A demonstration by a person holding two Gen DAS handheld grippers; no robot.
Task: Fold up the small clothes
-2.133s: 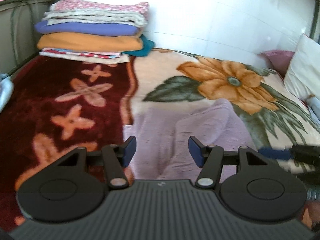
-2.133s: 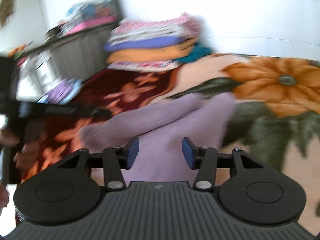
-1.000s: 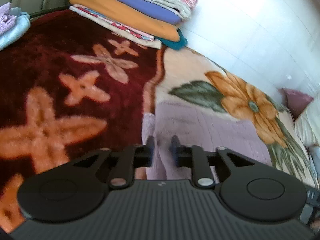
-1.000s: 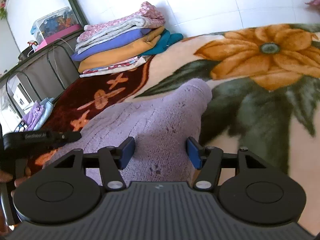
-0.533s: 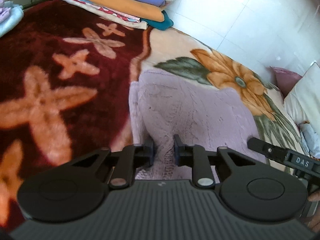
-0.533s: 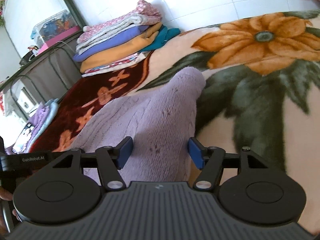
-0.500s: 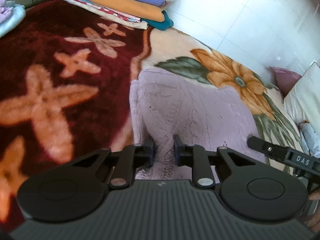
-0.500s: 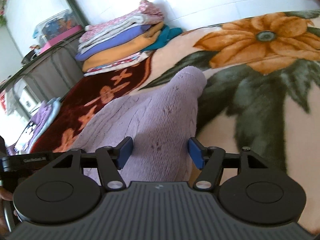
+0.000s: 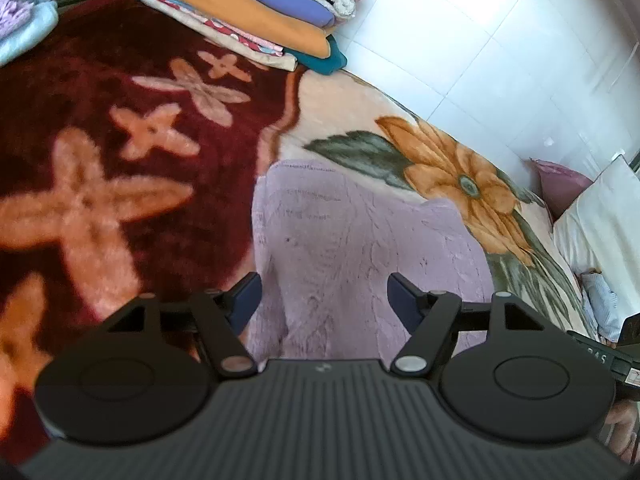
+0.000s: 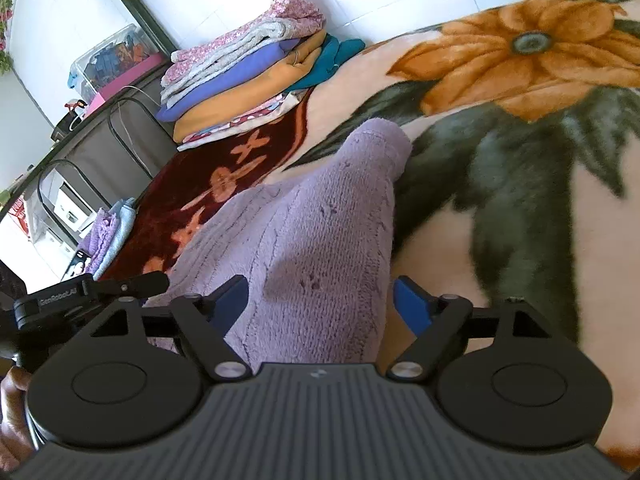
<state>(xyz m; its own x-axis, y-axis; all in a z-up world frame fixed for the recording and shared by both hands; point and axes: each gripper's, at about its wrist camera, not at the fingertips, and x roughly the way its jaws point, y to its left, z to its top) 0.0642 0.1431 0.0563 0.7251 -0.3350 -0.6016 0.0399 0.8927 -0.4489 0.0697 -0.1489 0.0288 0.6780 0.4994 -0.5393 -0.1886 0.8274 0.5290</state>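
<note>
Lilac fleece garment (image 9: 360,248) lies flat on the bed blanket (image 9: 120,152), straddling the line where the dark red flower-print part meets the cream part with the big orange flower (image 9: 460,184). In the left wrist view its far edge is straight, and one lobe (image 9: 444,216) sticks out toward the orange flower.

Left gripper (image 9: 324,300): jaws opening, now set wide. The near edge of the garment sits between the blue pads, but neither pad presses on it; cloth looks slack, with a soft ridge running up the middle. No grip.

Right gripper (image 10: 320,300): jaws also opening, wide. A raised fold of the garment (image 10: 312,232) runs between the pads and away from the camera, ending in a rounded tip (image 10: 380,136) over a dark green leaf. The left pad is close to the cloth and the right pad stands clear of it. Not clamped.

In the right wrist view the left gripper's black body (image 10: 80,292) shows at the left edge, just beside the garment's side, with part of a hand (image 10: 12,412) below it. In the left wrist view a bit of the right gripper (image 9: 600,354) shows at the right edge.

Background: stack of folded clothes (image 9: 248,4) at the far end of the blanket against the white tiled wall (image 9: 480,40). Small lilac and light blue pile (image 10: 108,232) off the red edge. White pillow (image 9: 600,216) at right in the left view.
</note>
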